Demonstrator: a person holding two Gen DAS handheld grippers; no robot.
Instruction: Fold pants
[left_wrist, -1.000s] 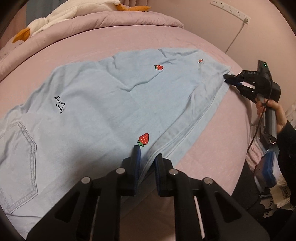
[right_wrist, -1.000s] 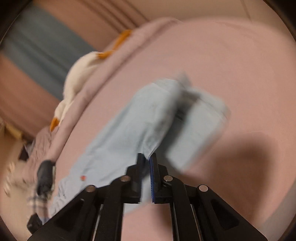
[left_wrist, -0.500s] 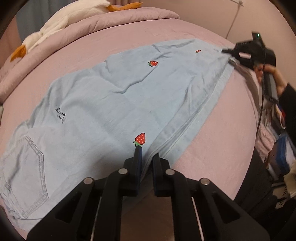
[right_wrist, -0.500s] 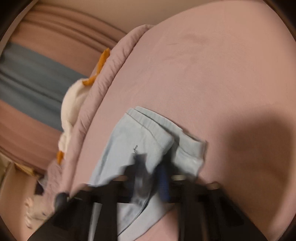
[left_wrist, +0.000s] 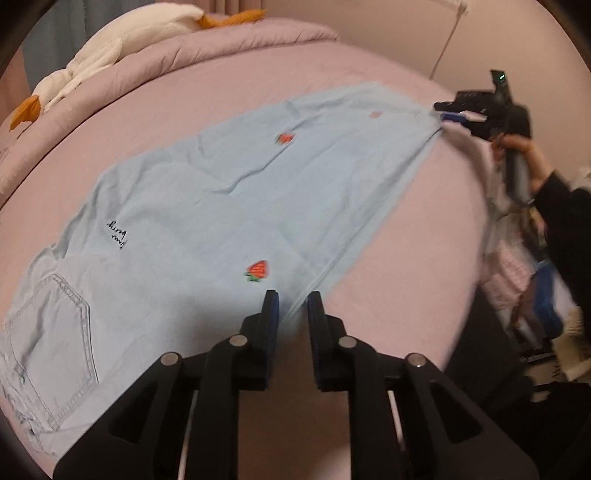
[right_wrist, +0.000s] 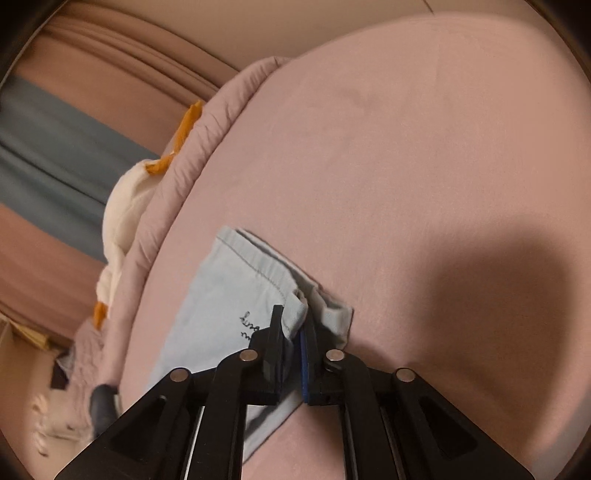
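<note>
Light blue pants (left_wrist: 207, 206) with red strawberry patches lie spread along the pink bed (left_wrist: 258, 74), back pocket at the left, leg hems at the far right. My left gripper (left_wrist: 291, 301) stands slightly apart at the pants' near edge, with the fabric edge just ahead between its tips. My right gripper (left_wrist: 448, 112) is at the far right, shut on the leg hem. In the right wrist view the right gripper (right_wrist: 291, 321) pinches a corner of the pants (right_wrist: 229, 295), and the fabric bunches around the pads.
A white plush duck (left_wrist: 110, 48) with orange beak and feet lies on the rolled pink quilt (left_wrist: 184, 48) at the back. A wall outlet cable (left_wrist: 445, 44) hangs at the far right. Clutter (left_wrist: 535, 295) sits beside the bed's right edge.
My left gripper has opened slightly and let the pants' edge lie on the bed. My right gripper has pulled the leg hem farther away and stretched the pants out flatter.
</note>
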